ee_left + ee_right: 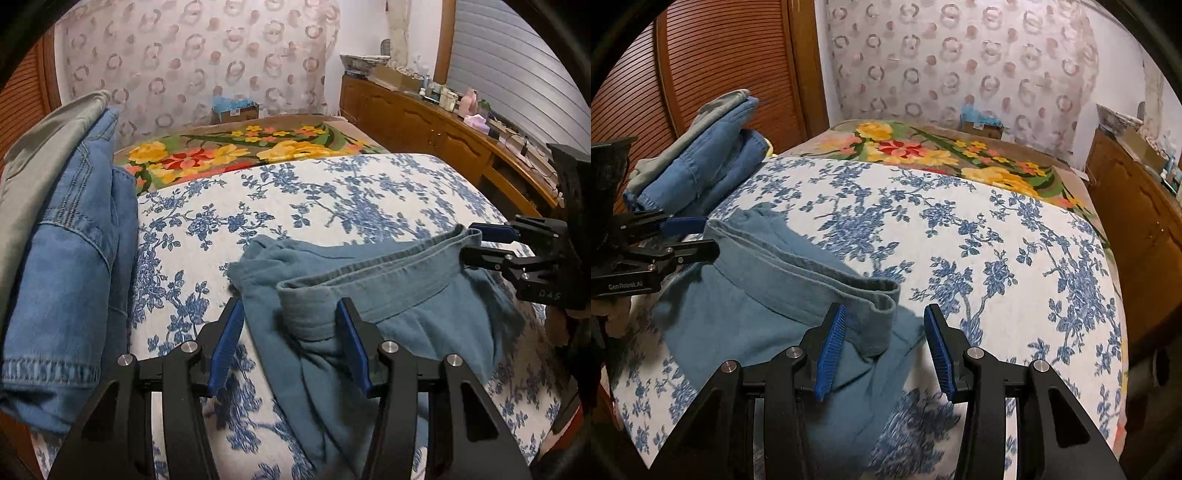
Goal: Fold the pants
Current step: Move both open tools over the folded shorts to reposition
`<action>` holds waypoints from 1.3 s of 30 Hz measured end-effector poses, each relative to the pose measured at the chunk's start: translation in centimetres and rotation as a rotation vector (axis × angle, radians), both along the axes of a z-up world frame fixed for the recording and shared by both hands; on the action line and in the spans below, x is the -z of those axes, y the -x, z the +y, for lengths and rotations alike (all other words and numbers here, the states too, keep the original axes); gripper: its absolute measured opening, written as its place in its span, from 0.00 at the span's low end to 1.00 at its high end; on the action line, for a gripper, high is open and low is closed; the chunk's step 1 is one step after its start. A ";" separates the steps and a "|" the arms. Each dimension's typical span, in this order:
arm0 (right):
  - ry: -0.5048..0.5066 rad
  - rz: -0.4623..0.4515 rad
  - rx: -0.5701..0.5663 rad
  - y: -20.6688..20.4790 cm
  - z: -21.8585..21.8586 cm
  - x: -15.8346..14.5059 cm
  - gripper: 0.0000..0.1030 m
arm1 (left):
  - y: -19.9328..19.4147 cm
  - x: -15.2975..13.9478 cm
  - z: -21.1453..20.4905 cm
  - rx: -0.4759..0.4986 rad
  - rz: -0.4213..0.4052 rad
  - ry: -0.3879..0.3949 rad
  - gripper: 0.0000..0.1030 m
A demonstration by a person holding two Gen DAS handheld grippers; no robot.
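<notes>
jaws: left gripper and right gripper both released, straddling waistband ends, pads off cloth | teal pants bunched on floral bedspread | soft, light, limp; likely best pinched at the thicker waistband corners

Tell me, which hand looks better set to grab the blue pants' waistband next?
Left, narrowly. The left gripper stands open with the waistband end centred between its fingers. The right gripper is open too, but its end sits beside one finger, the rest over bedspread.
</notes>
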State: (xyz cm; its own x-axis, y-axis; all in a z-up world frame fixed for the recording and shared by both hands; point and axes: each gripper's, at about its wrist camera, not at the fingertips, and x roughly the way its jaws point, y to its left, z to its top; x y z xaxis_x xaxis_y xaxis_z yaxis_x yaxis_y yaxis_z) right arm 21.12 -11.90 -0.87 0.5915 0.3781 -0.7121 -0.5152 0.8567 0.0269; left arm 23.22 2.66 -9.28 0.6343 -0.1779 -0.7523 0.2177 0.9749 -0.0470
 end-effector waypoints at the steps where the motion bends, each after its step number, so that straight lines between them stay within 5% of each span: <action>1: -0.002 0.001 0.005 -0.5 0.0 0.0 0.44 | -0.2 0.1 0.0 0.000 0.003 0.000 0.52; 13: -0.018 -0.011 0.039 -0.6 -0.1 -0.6 0.44 | 1.4 -1.1 0.0 0.001 -0.029 0.042 0.52; 31: -0.093 0.051 0.015 8.5 -3.5 -0.6 0.44 | 9.7 -0.1 0.7 0.035 -0.017 0.101 0.51; 39: -0.098 0.096 0.043 8.2 -2.9 0.6 0.37 | 9.1 1.1 -0.2 0.045 0.010 0.079 0.37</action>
